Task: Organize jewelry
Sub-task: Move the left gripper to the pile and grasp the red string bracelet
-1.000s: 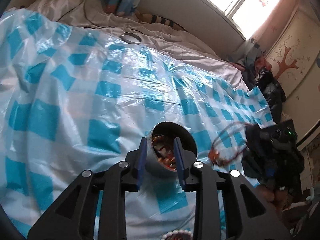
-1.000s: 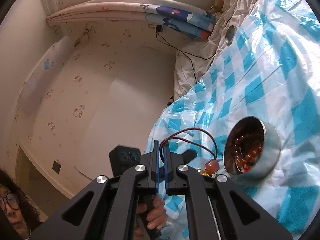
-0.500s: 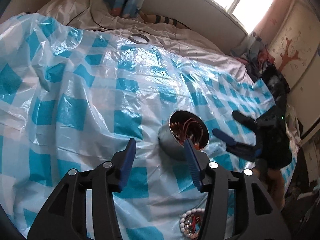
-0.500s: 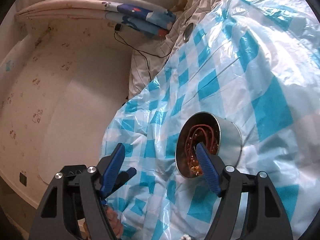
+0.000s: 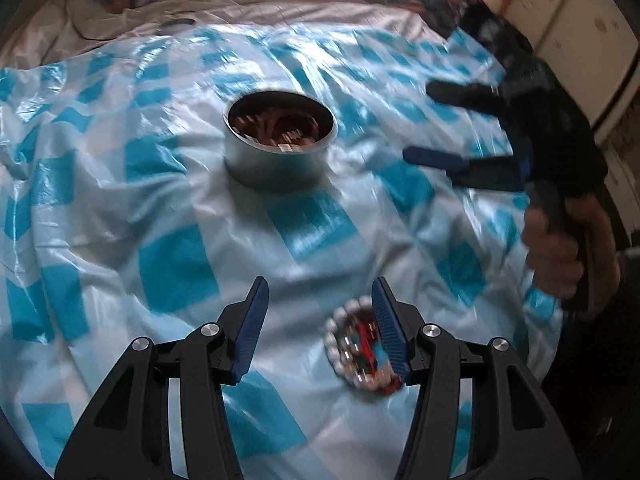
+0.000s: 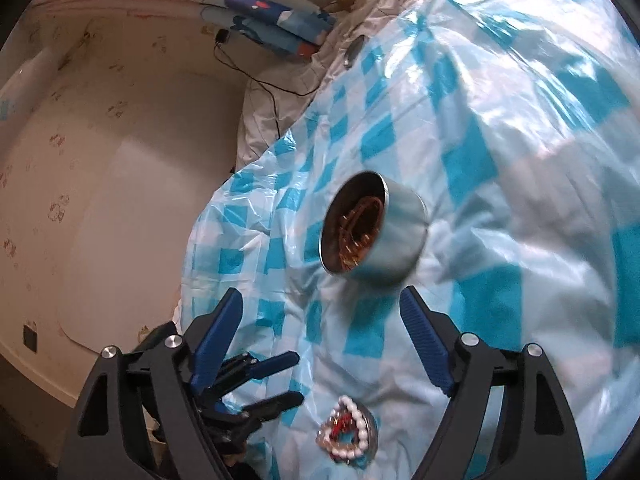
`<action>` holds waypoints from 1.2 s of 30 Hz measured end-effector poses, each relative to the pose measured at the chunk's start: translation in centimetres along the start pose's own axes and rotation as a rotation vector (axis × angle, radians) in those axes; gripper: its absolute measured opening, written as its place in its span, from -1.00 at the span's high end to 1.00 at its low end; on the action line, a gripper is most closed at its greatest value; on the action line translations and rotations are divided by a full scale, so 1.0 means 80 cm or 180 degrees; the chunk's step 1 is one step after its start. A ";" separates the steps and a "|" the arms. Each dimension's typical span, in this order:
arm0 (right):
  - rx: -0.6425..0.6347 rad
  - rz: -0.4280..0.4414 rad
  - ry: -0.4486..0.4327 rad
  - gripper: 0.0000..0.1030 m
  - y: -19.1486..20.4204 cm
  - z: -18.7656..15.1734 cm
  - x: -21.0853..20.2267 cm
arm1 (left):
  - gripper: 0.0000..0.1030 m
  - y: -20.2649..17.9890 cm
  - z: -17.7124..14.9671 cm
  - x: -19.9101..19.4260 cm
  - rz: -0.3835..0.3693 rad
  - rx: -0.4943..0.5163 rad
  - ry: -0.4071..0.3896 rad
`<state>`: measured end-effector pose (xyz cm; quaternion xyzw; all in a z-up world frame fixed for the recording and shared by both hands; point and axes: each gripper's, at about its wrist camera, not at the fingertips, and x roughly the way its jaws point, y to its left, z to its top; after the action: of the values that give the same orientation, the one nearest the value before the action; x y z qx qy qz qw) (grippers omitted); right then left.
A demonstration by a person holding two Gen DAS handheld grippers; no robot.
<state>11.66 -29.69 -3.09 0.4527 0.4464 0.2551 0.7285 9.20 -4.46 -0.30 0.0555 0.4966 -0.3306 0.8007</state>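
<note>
A round metal tin holding red cord and amber beads stands on the blue-and-white checked plastic sheet; it also shows in the right wrist view. A pearl-rimmed trinket dish with red and blue pieces lies beside my left gripper's right finger; it shows in the right wrist view too. My left gripper is open and empty, back from the tin. My right gripper is open and empty; it appears in the left wrist view to the right of the tin.
A small round lid lies on the white bedding at the far edge. Folded blue fabric and a black cable lie by the wall. The bed edge drops off at the left of the right wrist view.
The right gripper released the red cord necklace into the tin and opened. The left gripper let go of the tin and opened. Both pulled back, bringing the pearl dish into view.
</note>
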 end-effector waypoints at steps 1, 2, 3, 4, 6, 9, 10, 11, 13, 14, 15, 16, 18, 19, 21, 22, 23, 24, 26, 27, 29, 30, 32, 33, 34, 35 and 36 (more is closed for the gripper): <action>-0.0024 -0.0028 0.0024 -0.51 0.001 -0.004 -0.001 | 0.01 -0.005 -0.005 0.000 -0.0005 0.0056 0.0022; -0.0076 -0.0067 0.0068 -0.51 0.005 -0.009 -0.002 | 0.01 -0.010 -0.008 0.000 -0.0009 0.0099 0.0028; -0.0119 -0.0085 0.0101 -0.51 0.008 -0.012 -0.002 | 0.01 -0.014 -0.013 -0.001 -0.0004 0.0165 0.0034; -0.0162 -0.0108 0.0131 -0.51 0.011 -0.015 -0.003 | 0.01 -0.017 -0.016 -0.002 0.0025 0.0207 0.0027; -0.0254 -0.0160 0.0173 -0.51 0.019 -0.022 -0.005 | 0.02 -0.021 -0.023 -0.001 0.0041 0.0246 0.0044; -0.0315 -0.0196 0.0231 -0.55 0.026 -0.030 -0.005 | 0.02 -0.029 -0.030 0.005 0.0047 0.0338 0.0109; -0.0322 -0.0207 0.0248 -0.55 0.026 -0.032 -0.004 | 0.02 -0.032 -0.033 0.006 0.0054 0.0376 0.0116; -0.0326 -0.0225 0.0272 -0.55 0.026 -0.034 -0.004 | 0.02 -0.034 -0.035 0.006 0.0057 0.0400 0.0115; -0.0315 -0.0242 0.0296 -0.55 0.024 -0.035 -0.003 | 0.02 -0.043 -0.039 0.009 0.0035 0.0512 0.0152; -0.0305 -0.0249 0.0309 -0.55 0.023 -0.035 -0.002 | 0.01 -0.049 -0.042 0.008 0.0036 0.0611 0.0162; -0.0308 -0.0251 0.0320 -0.55 0.023 -0.036 -0.002 | 0.01 -0.053 -0.043 0.008 0.0048 0.0668 0.0155; -0.0312 -0.0252 0.0327 -0.55 0.023 -0.036 -0.002 | 0.01 -0.055 -0.043 0.008 0.0062 0.0696 0.0139; -0.0310 -0.0241 0.0354 -0.55 0.023 -0.038 0.000 | 0.01 -0.050 -0.040 0.005 0.0104 0.0621 0.0065; -0.0302 -0.0227 0.0377 -0.55 0.022 -0.039 0.001 | 0.01 -0.044 -0.037 0.004 0.0134 0.0535 0.0032; -0.0305 -0.0190 0.0453 -0.55 0.022 -0.043 0.007 | 0.01 -0.031 -0.030 0.002 0.0189 0.0355 -0.0048; -0.0318 -0.0197 0.0471 -0.55 0.023 -0.045 0.009 | 0.01 -0.026 -0.026 0.003 0.0183 0.0273 -0.0077; -0.0337 -0.0207 0.0494 -0.55 0.025 -0.047 0.012 | 0.01 -0.020 -0.023 0.004 0.0166 0.0194 -0.0093; -0.0347 -0.0205 0.0509 -0.55 0.025 -0.048 0.013 | 0.01 -0.015 -0.019 0.008 0.0167 0.0131 -0.0091; -0.0344 -0.0211 0.0523 -0.55 0.024 -0.049 0.015 | 0.01 -0.014 -0.016 0.017 0.0115 0.0146 -0.0068; -0.0338 -0.0215 0.0524 -0.55 0.024 -0.049 0.015 | 0.01 -0.015 -0.016 0.022 0.0097 0.0167 -0.0048; -0.0325 -0.0223 0.0514 -0.55 0.021 -0.048 0.012 | 0.01 -0.019 -0.015 0.035 0.0070 0.0237 0.0032; -0.0309 -0.0226 0.0508 -0.55 0.019 -0.047 0.011 | 0.01 -0.023 -0.015 0.042 0.0039 0.0313 0.0077; -0.0281 -0.0227 0.0494 -0.55 0.016 -0.046 0.008 | 0.05 -0.031 -0.019 0.048 0.0032 0.0415 0.0134; -0.0275 -0.0227 0.0487 -0.55 0.015 -0.045 0.007 | 0.14 -0.034 -0.021 0.048 -0.0013 0.0465 0.0163; -0.0266 -0.0225 0.0482 -0.56 0.014 -0.045 0.005 | 0.38 -0.036 -0.021 0.046 -0.0047 0.0480 0.0179; -0.0261 -0.0224 0.0481 -0.56 0.013 -0.045 0.004 | 0.54 -0.037 -0.021 0.044 -0.0053 0.0491 0.0188; -0.0259 -0.0225 0.0482 -0.57 0.013 -0.045 0.003 | 0.61 -0.038 -0.022 0.039 -0.0056 0.0511 0.0191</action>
<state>8.61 -27.46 -2.98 0.3862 0.5052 0.2807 0.7189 6.95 -7.56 -3.03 0.1250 0.4928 -0.3744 0.7755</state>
